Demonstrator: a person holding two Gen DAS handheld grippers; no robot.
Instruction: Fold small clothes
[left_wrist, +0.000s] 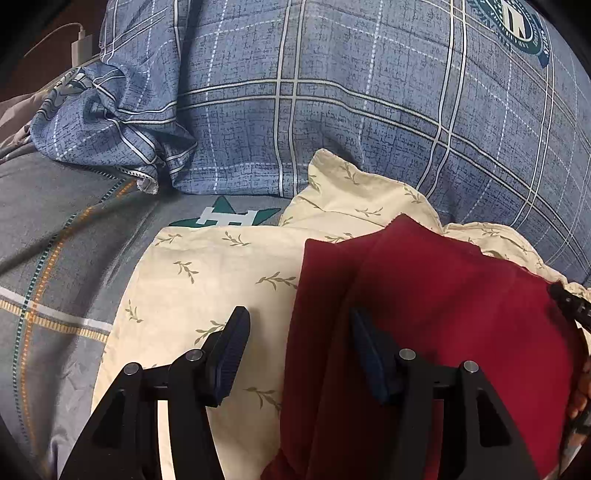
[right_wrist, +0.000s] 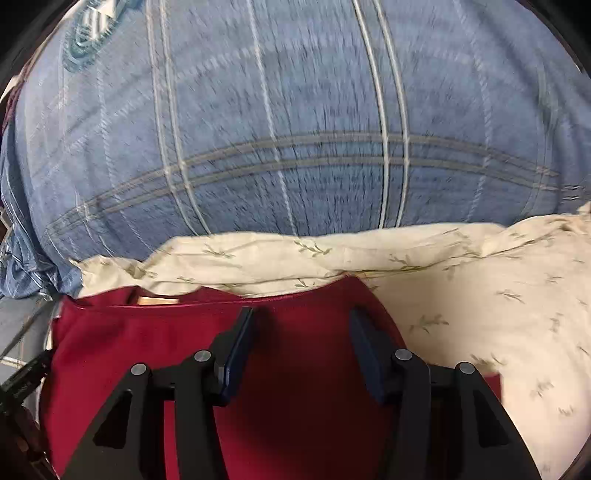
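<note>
1. Left gripper (left_wrist: 299, 345): jaws spread wide, nothing between them. Left finger sits over the cream cloth, right finger over the red garment; the garment's left edge runs down through the gap btwn them.
2. Right gripper (right_wrist: 301, 345): jaws also wide apart, holding nothing. Both fingers hang above the red fabric; contact w/ the cloth can't be judged from this angle.
3. Red garment (left_wrist: 436, 295): dark red small piece of clothing, lying flattish on the cream cloth, w/ a few soft lengthwise creases. In the right wrist view (right_wrist: 147, 339) its far hem runs roughly side to side just ahead of the fingertips, and a small opening at the hem shows pale material inside.
4. Cream cloth (left_wrist: 207, 273): pale yellow w/ a sprig print, spread under the garment and sticking out past it on the left, far side and right. Far edge is rumpled and bunched up against the pillow.
5. Blue plaid pillow (left_wrist: 332, 92): big, puffy, just behind the cream cloth, round green emblem near its top right corner. Right wrist view of it is motion-blurred.
6. Grey bedsheet (left_wrist: 55, 240): striped in orange and white, w/ a green star print, to the left of the cream cloth.
7. White charger and cable (left_wrist: 83, 46): top left, beyond the pillow.
8. Part of the right gripper shows at the right edge of the left wrist view, beside the garment.
</note>
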